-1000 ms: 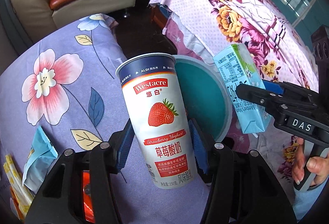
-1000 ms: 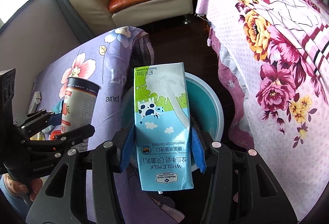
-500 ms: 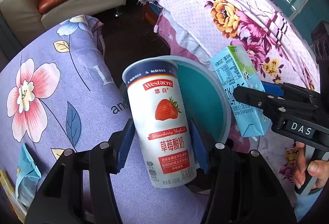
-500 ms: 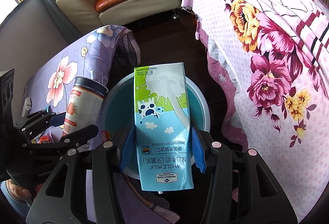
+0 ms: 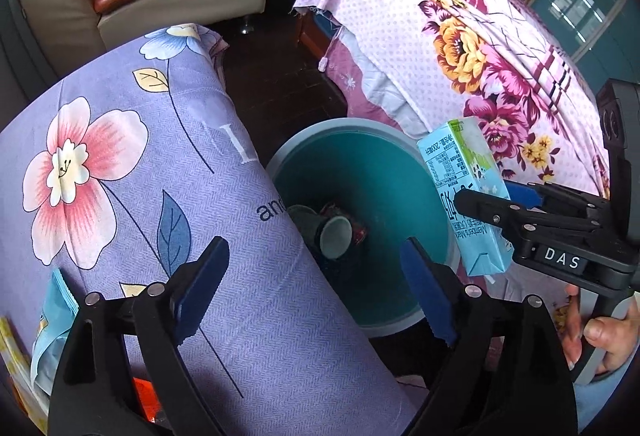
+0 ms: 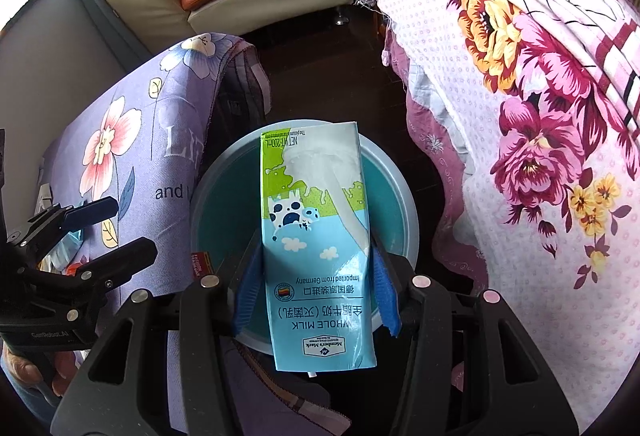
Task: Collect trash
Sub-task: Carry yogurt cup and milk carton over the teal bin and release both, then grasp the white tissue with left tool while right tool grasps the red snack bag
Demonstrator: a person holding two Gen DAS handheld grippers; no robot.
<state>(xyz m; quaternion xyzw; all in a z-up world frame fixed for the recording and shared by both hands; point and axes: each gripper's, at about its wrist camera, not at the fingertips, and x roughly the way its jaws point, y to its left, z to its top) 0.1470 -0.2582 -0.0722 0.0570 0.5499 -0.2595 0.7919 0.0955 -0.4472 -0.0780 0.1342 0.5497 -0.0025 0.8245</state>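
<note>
Milk carton [image 6: 316, 236] in right gripper [image 6: 316, 292] above bin [image 6: 404, 204]

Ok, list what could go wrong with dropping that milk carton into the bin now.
1. The milk carton, clamped in the right gripper, hangs over the near part of the teal bin; released there, it might clip the rim and land on the floor.
2. The open left gripper sits close beside the bin, so the two grippers could collide.
3. The purple floral cloth drapes against the bin's edge and could snag.
</note>
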